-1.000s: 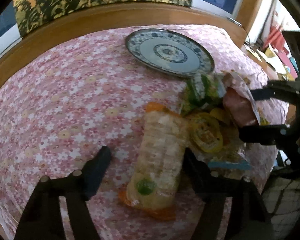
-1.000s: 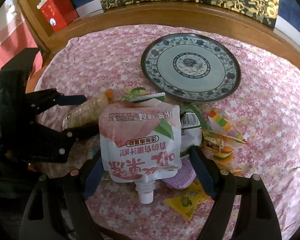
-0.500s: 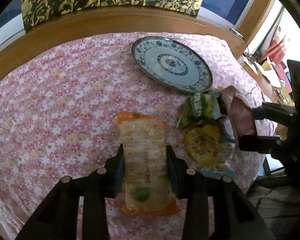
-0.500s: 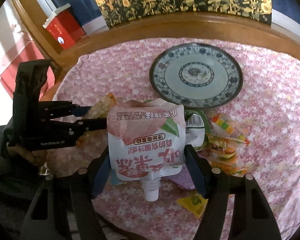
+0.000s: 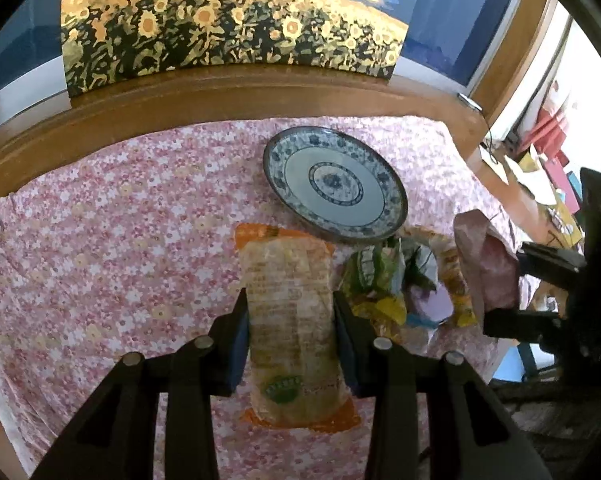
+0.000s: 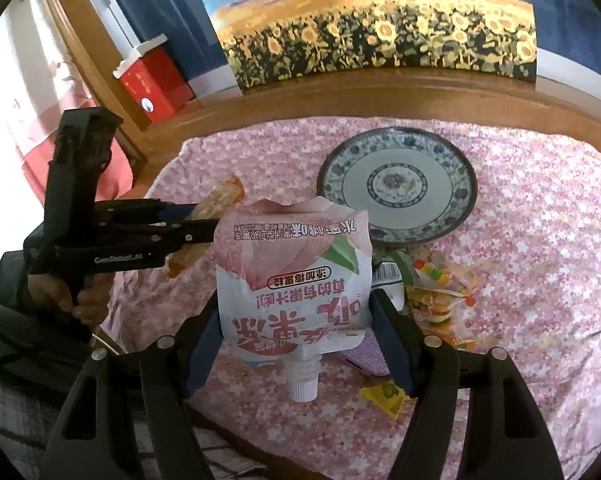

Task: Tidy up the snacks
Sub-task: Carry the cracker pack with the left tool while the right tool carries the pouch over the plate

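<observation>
- We see soft daylight on the pink floral cloth [image 5: 112, 240], with no hard shadows.
- Beside the plate [image 5: 334, 184], the far right of the left wrist view is blown out white.
- Left of the red box [image 6: 156, 80], the right wrist view is overexposed too.
- Fisheye bending curves the wooden rail [image 6: 380, 92] behind the plate, and black vignette rings both views.
- Printed text on the peach pouch [image 6: 292, 276] reads sharp; edges look softer.

The left tool [image 5: 288, 320], spread wide around the cracker pack [image 5: 290, 324] a second ago, has since closed on its sides and raised it off the flowered desk [image 5: 120, 240]. The right tool [image 6: 294, 320] has carried its peach jelly pouch [image 6: 296, 280] higher too, so the snack pile [image 6: 436, 300] now lies farther below both tools
</observation>
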`<action>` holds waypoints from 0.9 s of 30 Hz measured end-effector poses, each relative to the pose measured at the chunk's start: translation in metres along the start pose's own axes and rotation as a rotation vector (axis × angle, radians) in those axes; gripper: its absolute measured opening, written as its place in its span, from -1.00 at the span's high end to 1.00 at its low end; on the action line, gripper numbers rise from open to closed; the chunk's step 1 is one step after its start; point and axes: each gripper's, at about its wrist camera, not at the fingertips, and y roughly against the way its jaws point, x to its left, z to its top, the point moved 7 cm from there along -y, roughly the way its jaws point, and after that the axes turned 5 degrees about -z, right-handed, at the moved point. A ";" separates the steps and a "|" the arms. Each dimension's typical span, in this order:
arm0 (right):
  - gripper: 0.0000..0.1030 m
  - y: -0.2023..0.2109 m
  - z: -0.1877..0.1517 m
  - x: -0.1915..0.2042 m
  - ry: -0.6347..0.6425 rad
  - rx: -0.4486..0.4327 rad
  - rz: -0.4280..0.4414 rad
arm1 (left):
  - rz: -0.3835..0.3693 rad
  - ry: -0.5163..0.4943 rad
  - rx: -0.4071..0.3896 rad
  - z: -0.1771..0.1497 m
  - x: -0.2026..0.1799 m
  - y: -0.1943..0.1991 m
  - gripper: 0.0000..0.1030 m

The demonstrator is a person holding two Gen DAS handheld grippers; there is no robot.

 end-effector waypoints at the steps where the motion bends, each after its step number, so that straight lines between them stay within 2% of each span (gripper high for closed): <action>1: -0.38 0.003 0.000 -0.001 -0.003 -0.006 -0.004 | 0.002 0.001 -0.003 0.001 -0.001 0.001 0.23; 15: -0.38 0.021 0.012 -0.018 -0.021 -0.041 -0.036 | -0.023 -0.009 -0.039 0.032 -0.021 -0.009 0.23; 17: -0.38 0.022 0.016 -0.019 -0.011 -0.042 -0.040 | -0.041 -0.002 -0.049 0.037 -0.022 -0.009 0.23; 27: -0.38 0.031 0.040 -0.026 0.012 -0.064 -0.053 | -0.036 -0.035 -0.062 0.065 -0.029 -0.018 0.23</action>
